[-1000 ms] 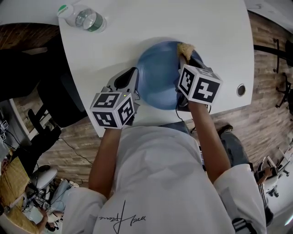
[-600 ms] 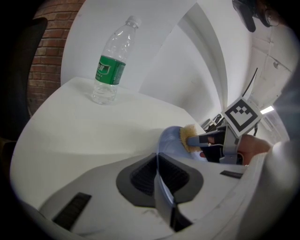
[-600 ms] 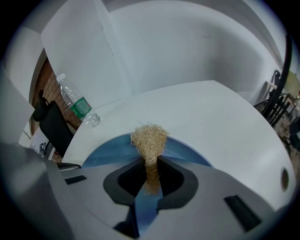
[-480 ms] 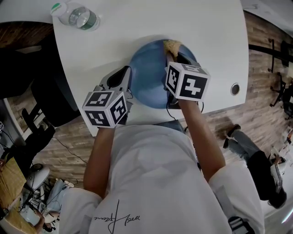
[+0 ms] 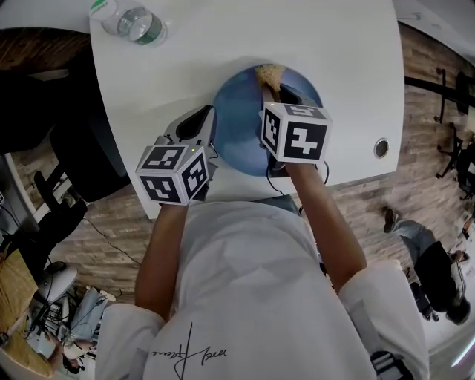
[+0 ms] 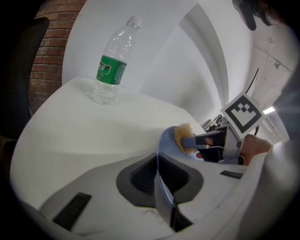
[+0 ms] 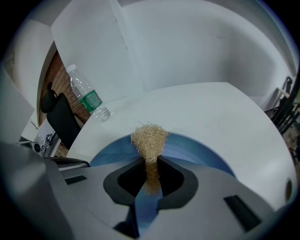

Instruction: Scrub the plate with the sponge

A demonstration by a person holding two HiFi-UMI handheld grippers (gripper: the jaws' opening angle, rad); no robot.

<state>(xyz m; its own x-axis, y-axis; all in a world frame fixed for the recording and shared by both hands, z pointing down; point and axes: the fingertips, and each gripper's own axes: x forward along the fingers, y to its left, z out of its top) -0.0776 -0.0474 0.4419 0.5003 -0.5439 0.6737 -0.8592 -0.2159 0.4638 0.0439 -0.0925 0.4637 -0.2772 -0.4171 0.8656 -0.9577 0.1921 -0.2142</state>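
Note:
A blue plate point(image 5: 241, 119) lies on the white table point(image 5: 223, 44), near its front edge. My left gripper point(image 5: 209, 141) is shut on the plate's left rim point(image 6: 161, 183), which runs edge-on between the jaws. My right gripper point(image 5: 276, 93) is shut on a tan, fibrous sponge point(image 5: 269, 73). The sponge point(image 7: 149, 138) sticks out past the jaws and rests on the plate point(image 7: 187, 147) near its far rim. In the left gripper view the sponge point(image 6: 182, 136) and the right gripper point(image 6: 199, 140) show over the plate's far side.
A clear water bottle with a green label point(image 5: 133, 22) stands at the table's far left corner point(image 6: 110, 70). A round cable hole point(image 5: 381, 147) sits in the table to the right of the plate. Black office chairs point(image 5: 74, 163) stand beside the table on the left.
My right gripper has carried the sponge leftward along the plate's far rim. The left gripper still holds the plate's left rim in the same place.

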